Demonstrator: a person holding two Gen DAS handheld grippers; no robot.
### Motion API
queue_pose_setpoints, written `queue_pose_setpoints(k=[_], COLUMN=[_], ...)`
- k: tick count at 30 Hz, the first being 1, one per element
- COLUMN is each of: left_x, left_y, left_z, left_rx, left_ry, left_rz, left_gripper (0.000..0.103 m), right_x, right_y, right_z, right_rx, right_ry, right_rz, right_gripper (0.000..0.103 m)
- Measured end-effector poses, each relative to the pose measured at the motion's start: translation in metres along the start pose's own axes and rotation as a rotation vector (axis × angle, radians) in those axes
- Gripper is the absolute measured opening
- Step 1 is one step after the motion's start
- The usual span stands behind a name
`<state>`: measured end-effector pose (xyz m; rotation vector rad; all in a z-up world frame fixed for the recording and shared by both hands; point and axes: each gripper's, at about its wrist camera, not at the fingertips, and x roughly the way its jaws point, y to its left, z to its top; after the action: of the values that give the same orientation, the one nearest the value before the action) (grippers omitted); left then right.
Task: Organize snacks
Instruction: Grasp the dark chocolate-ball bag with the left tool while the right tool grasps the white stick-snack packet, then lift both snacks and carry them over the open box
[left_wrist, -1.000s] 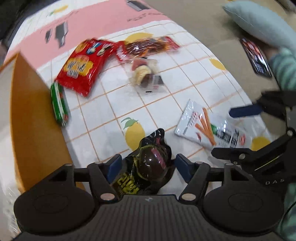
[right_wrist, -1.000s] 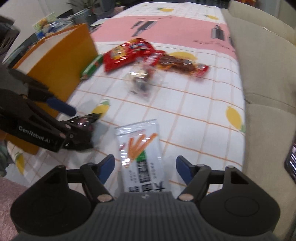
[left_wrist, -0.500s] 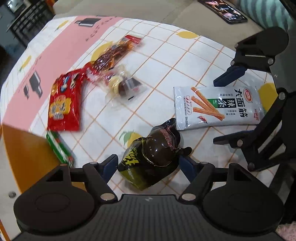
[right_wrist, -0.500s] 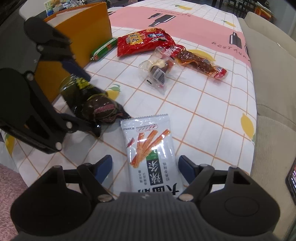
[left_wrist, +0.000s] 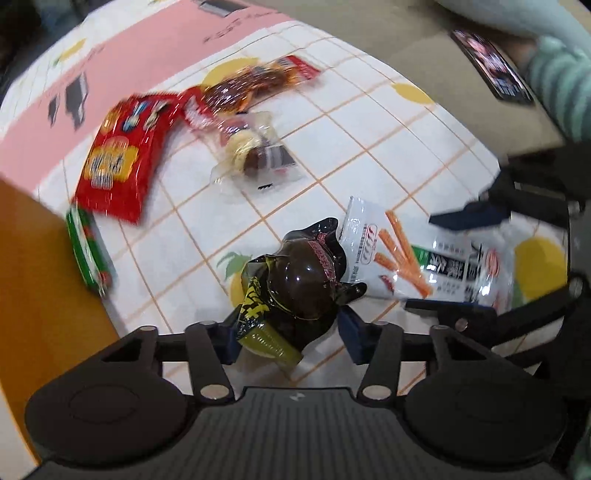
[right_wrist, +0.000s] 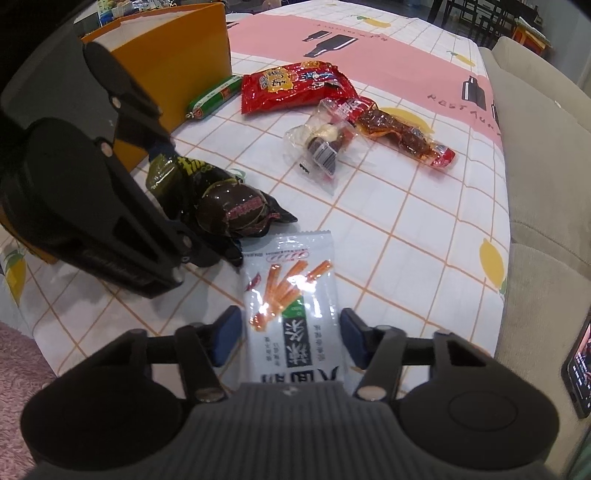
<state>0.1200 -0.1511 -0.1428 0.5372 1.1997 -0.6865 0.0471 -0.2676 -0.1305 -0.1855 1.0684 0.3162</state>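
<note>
Snacks: white packet (right_wrist: 291, 306) pictures orange sticks, Chinese lettering.

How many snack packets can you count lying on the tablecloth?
6: dark packet and white packet near the grippers; green sausage by the orange box; red bag, clear packet, red-brown strip farther off.

Left claw (left_wrist: 288, 334) and right claw (right_wrist: 290, 338) — matte black linkage arms, silver pivot screws, dark blue finger pads (right_wrist: 226, 334), ribbed grey housing; striped pale-green sleeve (left_wrist: 557, 83) — upper right.
</note>
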Motion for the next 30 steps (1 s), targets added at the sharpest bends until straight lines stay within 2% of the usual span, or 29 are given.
queue_pose_setpoints(k=[2, 6, 12, 16, 20, 26, 30], left_x=[-0.001, -0.005, -0.013, -0.024, -0.036, -0.050, -0.060], left_y=[0.000, -0.004, 0.001, 0.007, 0.008, 0.007, 0.007], left_z=[-0.002, -0.008, -0.015, -0.020, -0.023, -0.023, -0.025], left_rx=[-0.047, -0.093, -0.190, -0.254, -0.281, -0.296, -0.308], left_ry=[-0.003, -0.032, -0.068, -0.112, -0.158, -0.202, -0.229], left_rz=[-0.009, -0.023, -0.016, -0.037, -0.040, -0.025, -0.023], left_gripper=[0.047, 0.027, 0.026, 0.026, 0.026, 0.026, 0.026], right_x=[-0.001, -0.001, -0.002, -0.003, -0.007, -0.018, -0.027], right_y=[0.000, 0.002, 0.000, -0.004, -0.012, -0.029, -0.029], right_z=[0.000, 0.000, 0.000, -0.001, -0.001, -0.001, 0.002], right_rx=[0.001, -0.002, 0.018, 0.044, 0.103, 0.236, 0.278], right_ry=[0.000, -0.003, 0.000, 0.008, 0.007, -0.035, -0.068], right_rz=[-0.003, -0.009, -0.007, -0.002, 0.015, 0.087, 0.098], right_gripper=[0.050, 0.047, 0.046, 0.045, 0.045, 0.045, 0.045])
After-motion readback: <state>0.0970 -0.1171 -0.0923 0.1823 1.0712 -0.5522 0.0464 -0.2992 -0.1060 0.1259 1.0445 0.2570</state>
